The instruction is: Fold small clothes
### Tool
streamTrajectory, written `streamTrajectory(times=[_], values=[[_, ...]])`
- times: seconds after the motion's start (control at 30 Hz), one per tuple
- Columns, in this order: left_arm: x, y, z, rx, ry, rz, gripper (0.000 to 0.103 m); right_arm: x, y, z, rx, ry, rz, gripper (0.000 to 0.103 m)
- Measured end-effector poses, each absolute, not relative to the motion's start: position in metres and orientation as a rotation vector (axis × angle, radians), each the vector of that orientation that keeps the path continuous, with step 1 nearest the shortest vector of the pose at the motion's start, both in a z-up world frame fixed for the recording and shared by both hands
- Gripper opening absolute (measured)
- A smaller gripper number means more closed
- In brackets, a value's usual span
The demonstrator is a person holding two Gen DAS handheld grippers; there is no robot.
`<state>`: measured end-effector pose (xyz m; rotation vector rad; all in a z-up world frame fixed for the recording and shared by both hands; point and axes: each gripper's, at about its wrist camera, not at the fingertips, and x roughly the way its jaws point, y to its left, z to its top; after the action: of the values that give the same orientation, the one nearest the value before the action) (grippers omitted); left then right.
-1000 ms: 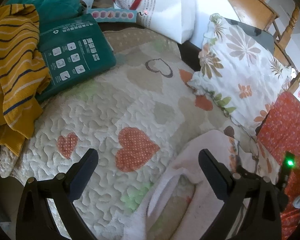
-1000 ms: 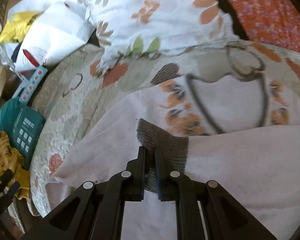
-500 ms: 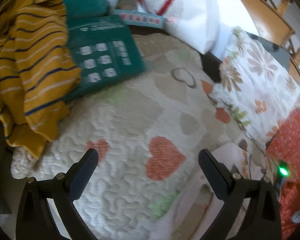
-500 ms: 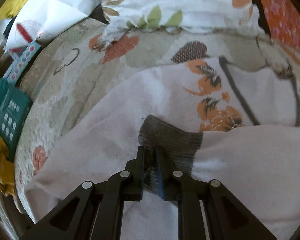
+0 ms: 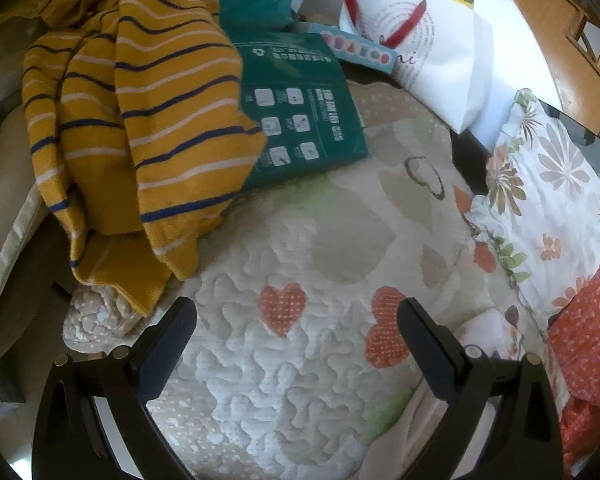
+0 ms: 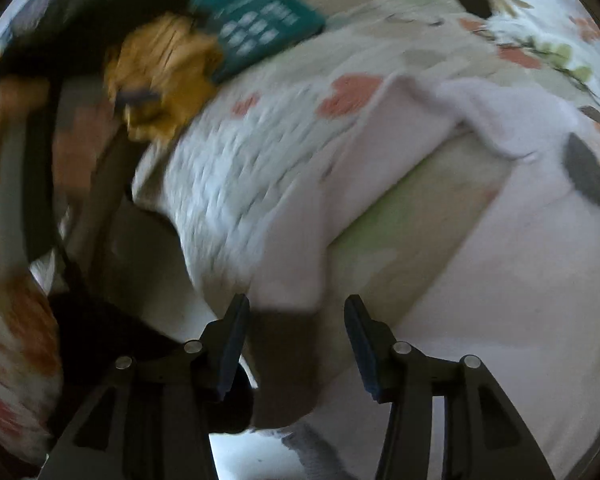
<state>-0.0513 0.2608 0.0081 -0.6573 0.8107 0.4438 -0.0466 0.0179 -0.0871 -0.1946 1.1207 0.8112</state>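
Both tongs released: left tongs (image 5: 296, 320) over the heart-print quilted bedspread (image 5: 300, 380), right tongs (image 6: 294, 320) straddling the white long-sleeved baby shirt (image 6: 500, 240) on that bedspread. Pinch the grey cuff (image 6: 284, 352), fold the sleeve inward flat.

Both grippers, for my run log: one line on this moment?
left gripper: open, over quilt | right gripper: open, white garment ahead | striped top: unfolded

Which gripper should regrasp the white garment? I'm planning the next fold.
Right. The right gripper is open directly over the white garment; the left gripper, also open, faces bare quilt.
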Motion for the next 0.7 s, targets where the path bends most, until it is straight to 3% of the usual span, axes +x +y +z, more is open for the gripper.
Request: streamTrajectory(times=[0.07,0.17,0.47,0.57,0.7], values=[[-0.052,0.263,0.007,-0.665,0.810,0.448,0.100,-0.048,0.023,-0.089,-0.266,1.116,0.757,0.008],[-0.051,0.263,0.007,-0.680,0.809,0.449,0.100,-0.039,0.012,-0.055,-0.201,1.066,0.771,0.007],[-0.027,0.225,0.008,-0.645,0.842,0.358,0.100,0.006,-0.143,0.156,0.265,0.662,0.760,0.008],[-0.013,0.202,0.009,-0.601,0.868,0.302,0.100,0.017,-0.197,0.170,0.300,0.627,0.589,0.008],[0.006,0.168,0.013,-0.511,0.883,0.250,0.100,0.042,-0.287,0.128,0.285,0.725,0.269,0.008]])
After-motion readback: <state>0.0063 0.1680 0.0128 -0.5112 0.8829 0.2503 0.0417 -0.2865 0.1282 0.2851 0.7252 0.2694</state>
